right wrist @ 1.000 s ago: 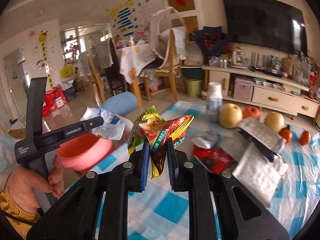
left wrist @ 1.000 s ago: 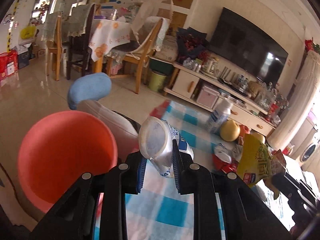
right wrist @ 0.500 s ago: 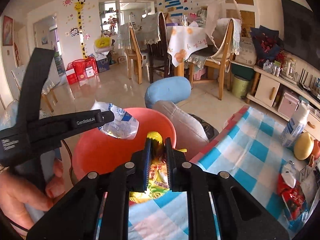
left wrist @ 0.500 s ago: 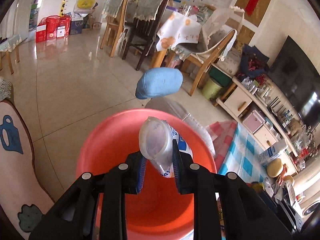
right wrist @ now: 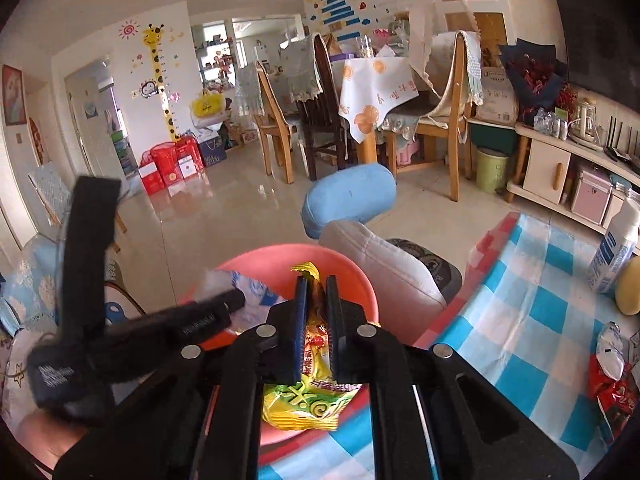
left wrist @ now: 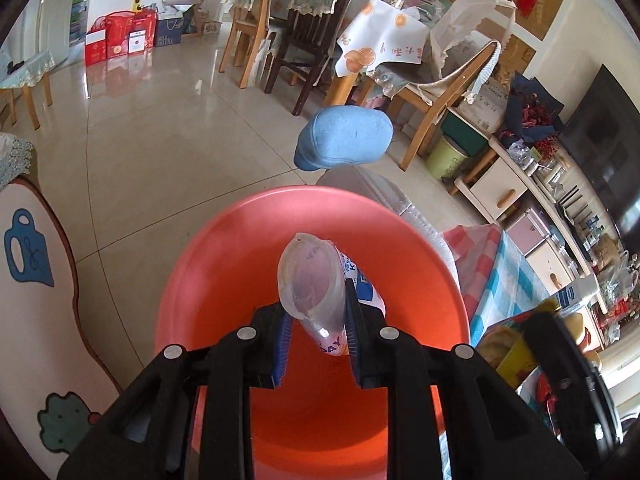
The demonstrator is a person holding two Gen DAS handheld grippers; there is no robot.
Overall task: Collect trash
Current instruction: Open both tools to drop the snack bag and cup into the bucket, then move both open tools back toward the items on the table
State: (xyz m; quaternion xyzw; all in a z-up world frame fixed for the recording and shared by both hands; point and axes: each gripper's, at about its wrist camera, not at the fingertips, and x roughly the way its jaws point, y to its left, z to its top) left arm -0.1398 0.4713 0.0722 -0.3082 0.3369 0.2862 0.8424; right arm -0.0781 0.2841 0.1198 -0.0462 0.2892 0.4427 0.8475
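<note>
My left gripper [left wrist: 316, 312] is shut on a clear and blue plastic wrapper [left wrist: 316, 280] and holds it over the open orange-pink bucket [left wrist: 224, 280]. My right gripper [right wrist: 317, 292] is shut on a yellow and red snack bag [right wrist: 312, 396], at the near rim of the same bucket [right wrist: 348, 268]. In the right wrist view the left gripper [right wrist: 224, 304] with its wrapper [right wrist: 252, 292] is just to the left, over the bucket. The snack bag also shows at the right edge of the left wrist view [left wrist: 508, 344].
A blue and white checked tablecloth [right wrist: 532, 292] lies at the right, with a white bottle [right wrist: 616, 240], fruit and red wrappers [right wrist: 608, 384] on it. A blue cushion [left wrist: 344, 140] and grey cushion [right wrist: 380, 252] lie beyond the bucket. Chairs and a dining table stand farther back.
Both grippers have swung left from over the tablecloth to the bucket, carrying their trash. The left one now hangs over the bucket's middle; the right one has reached its rim.
</note>
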